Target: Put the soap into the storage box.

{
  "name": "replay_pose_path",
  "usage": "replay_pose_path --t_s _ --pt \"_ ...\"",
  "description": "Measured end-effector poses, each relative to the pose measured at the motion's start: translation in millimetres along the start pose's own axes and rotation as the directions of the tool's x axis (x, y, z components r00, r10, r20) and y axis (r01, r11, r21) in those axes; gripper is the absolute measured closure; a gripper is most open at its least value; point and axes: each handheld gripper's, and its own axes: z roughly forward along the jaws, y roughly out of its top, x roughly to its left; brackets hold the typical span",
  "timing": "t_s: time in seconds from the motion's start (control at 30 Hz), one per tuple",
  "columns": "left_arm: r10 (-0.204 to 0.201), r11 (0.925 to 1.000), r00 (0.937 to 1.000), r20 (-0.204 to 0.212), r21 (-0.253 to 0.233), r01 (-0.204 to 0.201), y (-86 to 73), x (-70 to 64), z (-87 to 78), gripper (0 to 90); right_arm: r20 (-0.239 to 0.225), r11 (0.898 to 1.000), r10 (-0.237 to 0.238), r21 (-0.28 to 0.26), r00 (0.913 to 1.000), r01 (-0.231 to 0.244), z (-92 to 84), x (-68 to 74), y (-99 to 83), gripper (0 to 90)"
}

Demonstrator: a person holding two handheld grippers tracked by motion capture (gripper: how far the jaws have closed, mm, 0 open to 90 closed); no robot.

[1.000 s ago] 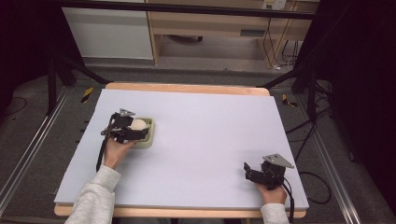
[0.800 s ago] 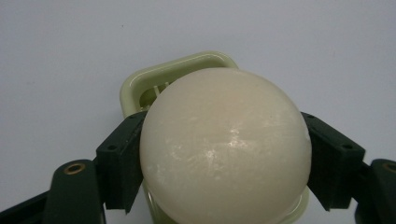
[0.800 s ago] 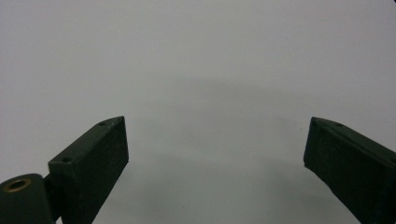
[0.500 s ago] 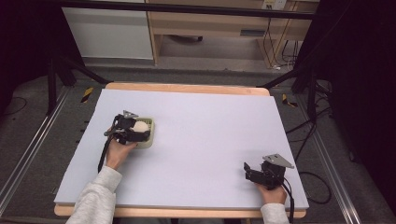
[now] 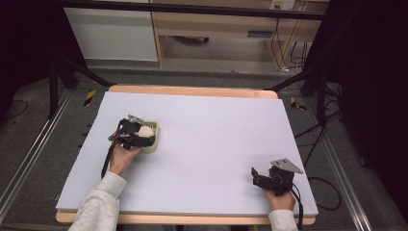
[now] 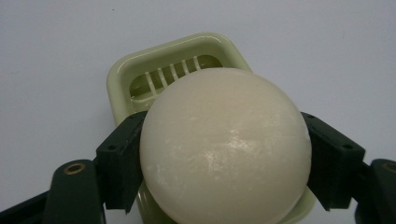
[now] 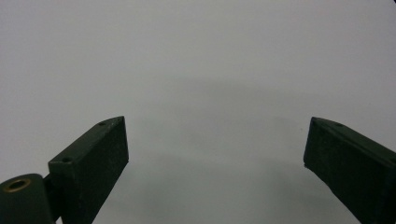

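A cream-white ball [image 6: 225,144] sits between the jaws of my left gripper [image 6: 219,161], which is shut on it just above a pale green slotted dish [image 6: 163,70]. From above, the ball [image 5: 145,131] and the dish [image 5: 153,144] lie at the table's left, with my left gripper [image 5: 143,137] over the dish. My right gripper [image 5: 255,175] rests near the front right edge, open, nothing between its jaws. The right gripper view looks past its two spread fingers [image 7: 95,161] at bare table.
The table [image 5: 216,134] has a pale lilac top with a wooden rim. Beyond the far edge stand a wooden shelf [image 5: 216,29] and a white cabinet [image 5: 110,31]. Cables [image 5: 312,144] lie on the floor at the right.
My left gripper with the ball has shifted slightly over the green dish. The right gripper has stayed in place.
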Motion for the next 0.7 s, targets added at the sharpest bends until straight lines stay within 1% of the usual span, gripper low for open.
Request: replay_pose_path --t_s 0.4,0.57,0.7 --pt "-0.001 1.0 1.0 -0.006 0.001 0.001 -1.0 -0.2 0.2 24.0 0.002 1.0 -0.004 -0.002 1.0 0.004 0.0 0.0 -0.1 7.0" --pt "-0.008 1.0 1.0 0.001 -0.001 0.008 -1.1 0.2 0.2 23.9 0.002 1.0 -0.005 -0.003 1.0 0.005 0.0 0.1 -0.1 7.0" --pt "-0.005 1.0 1.0 -0.001 0.0 0.005 -1.1 0.0 0.2 23.8 0.001 1.0 -0.003 -0.004 1.0 0.003 -0.1 0.2 -0.1 7.0"
